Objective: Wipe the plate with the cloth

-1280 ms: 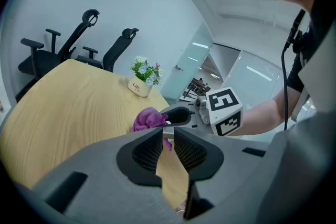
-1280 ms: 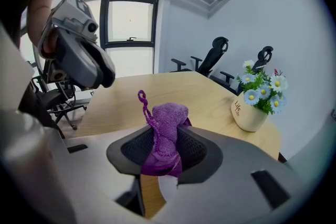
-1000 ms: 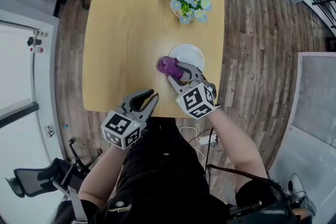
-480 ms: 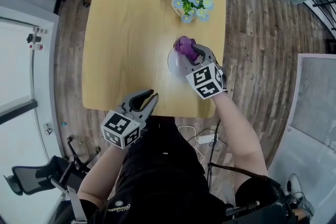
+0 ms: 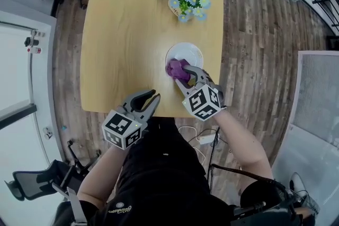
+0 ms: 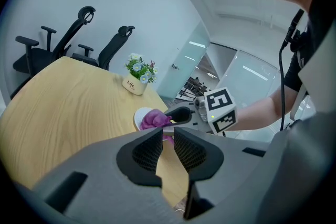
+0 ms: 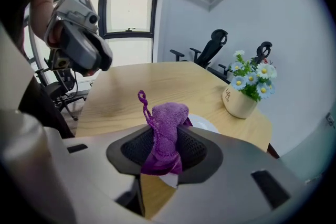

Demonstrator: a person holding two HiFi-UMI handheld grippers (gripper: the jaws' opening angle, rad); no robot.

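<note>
The plate [image 5: 189, 52] lies just ahead of the right gripper [image 5: 184, 73], whose jaws are clamped on the purple cloth [image 5: 176, 68]. Half a second ago the cloth was at the plate's far rim. Now it presses the near edge, so the wiping is probably running in circles. The left gripper [image 5: 150, 99] hangs at the counter [image 5: 122, 34] edge, jaws a slit apart, empty. One plate, one cloth, one flower pot [image 5: 180, 6], two grippers.

Person: black short-sleeved top [image 5: 153, 166]. Left gripper [image 5: 150, 99] and right gripper [image 5: 184, 73]: grey bodies, black ribbed pads [image 6: 148, 150], each carrying a white cube [image 5: 123, 130] with black square markers.
</note>
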